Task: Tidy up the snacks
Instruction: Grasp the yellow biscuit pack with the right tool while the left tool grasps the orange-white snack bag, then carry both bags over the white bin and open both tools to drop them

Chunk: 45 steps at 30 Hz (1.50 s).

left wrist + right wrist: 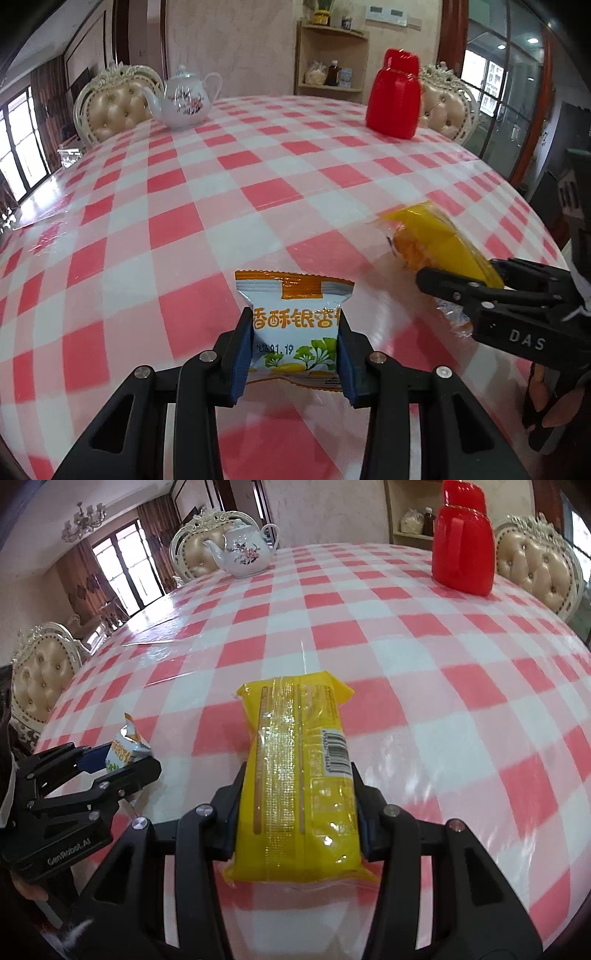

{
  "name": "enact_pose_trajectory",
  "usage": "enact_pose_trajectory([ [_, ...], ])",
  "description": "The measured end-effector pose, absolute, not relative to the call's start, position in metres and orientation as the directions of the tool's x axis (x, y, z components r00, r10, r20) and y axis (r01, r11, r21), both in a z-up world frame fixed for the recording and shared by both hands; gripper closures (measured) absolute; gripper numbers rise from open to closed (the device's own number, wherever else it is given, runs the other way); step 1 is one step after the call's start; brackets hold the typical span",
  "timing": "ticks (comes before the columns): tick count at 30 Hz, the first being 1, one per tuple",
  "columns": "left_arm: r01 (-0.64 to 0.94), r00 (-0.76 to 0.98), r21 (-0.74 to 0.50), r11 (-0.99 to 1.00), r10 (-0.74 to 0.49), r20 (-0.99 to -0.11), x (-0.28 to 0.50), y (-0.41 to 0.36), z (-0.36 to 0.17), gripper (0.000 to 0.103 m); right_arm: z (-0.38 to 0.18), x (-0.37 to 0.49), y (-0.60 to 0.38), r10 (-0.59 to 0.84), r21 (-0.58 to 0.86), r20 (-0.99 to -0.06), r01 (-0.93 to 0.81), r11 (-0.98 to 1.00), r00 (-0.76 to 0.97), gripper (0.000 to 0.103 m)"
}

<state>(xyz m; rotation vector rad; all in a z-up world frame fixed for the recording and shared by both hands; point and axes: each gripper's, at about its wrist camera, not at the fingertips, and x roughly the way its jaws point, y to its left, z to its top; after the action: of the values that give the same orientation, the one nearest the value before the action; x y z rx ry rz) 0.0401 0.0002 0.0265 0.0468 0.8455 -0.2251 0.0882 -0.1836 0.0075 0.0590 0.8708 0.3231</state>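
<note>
A small white and blue snack packet (295,332) with an orange top band stands upright between the blue pads of my left gripper (294,317), which is shut on it just above the checked tablecloth (221,206). My right gripper (298,771) is shut on a long yellow biscuit packet (295,757), gripped across its width with the barcode side up. In the left wrist view the right gripper (458,271) holds the yellow packet (432,236) at the right. In the right wrist view the left gripper (129,757) with the small packet (125,746) is at the left.
A white flowered teapot (184,99) stands at the far left of the table and a red plastic jug (393,99) at the far right. Padded cream chairs (535,565) ring the table. A wooden corner shelf (332,62) is behind it.
</note>
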Motion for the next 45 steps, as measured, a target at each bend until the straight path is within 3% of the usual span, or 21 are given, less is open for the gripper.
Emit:
enact_pose_trajectory([
  [21, 0.228, 0.669, -0.065, 0.971, -0.205, -0.714, -0.104, 0.015, 0.035, 0.062, 0.017, -0.036, -0.156, 0.397, 0.212, -0.716, -0.363, 0.907, 0.574, 0.052],
  [31, 0.105, 0.687, -0.090, 0.990, -0.138, -0.713, -0.149, 0.073, 0.040, 0.062, 0.015, -0.065, -0.092, 0.491, 0.210, -0.720, -0.520, 0.828, 0.490, 0.052],
  [45, -0.156, 0.699, -0.067, 0.986, 0.062, -0.712, -0.224, 0.159, 0.044, 0.062, 0.016, -0.110, 0.017, 0.593, 0.174, -0.731, -0.748, 0.640, 0.337, 0.052],
])
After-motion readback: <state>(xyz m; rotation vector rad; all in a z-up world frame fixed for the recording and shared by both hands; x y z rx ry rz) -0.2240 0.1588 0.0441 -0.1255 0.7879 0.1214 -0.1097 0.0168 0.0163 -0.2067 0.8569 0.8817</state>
